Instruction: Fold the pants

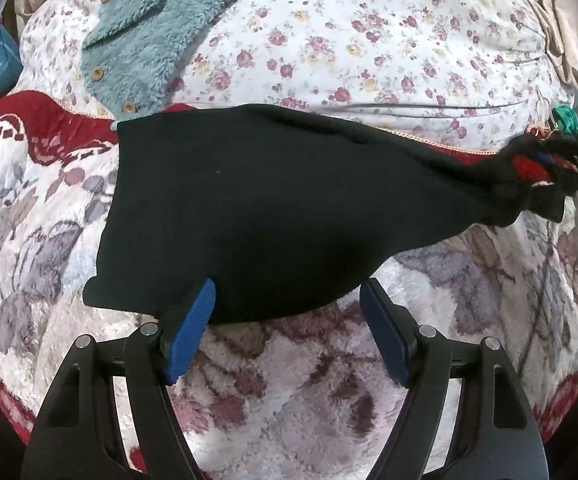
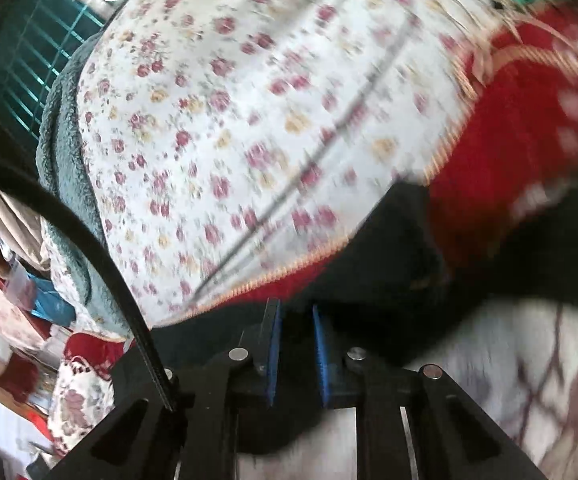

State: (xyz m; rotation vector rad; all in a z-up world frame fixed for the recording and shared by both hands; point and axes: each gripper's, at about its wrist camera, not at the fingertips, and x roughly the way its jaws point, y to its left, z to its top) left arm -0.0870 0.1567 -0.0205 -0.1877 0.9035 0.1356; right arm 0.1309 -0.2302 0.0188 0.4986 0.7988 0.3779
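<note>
Left wrist view: black pants (image 1: 249, 208) across plush blanket (image 1: 289, 392), teal fleece (image 1: 141, 32) beyond (buttons showing); left gripper (image 1: 287, 320) jaws open, right gripper (image 2: 296, 354) jaws pinching pants.

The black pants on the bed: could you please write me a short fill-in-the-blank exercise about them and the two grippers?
1. The pants are ____ in colour.
2. The left gripper has its fingers ____.
3. The right gripper is closed on the ____.
4. The fluffy garment beyond the pants fastens with ____.

Missing words: black; open; pants; buttons
</note>
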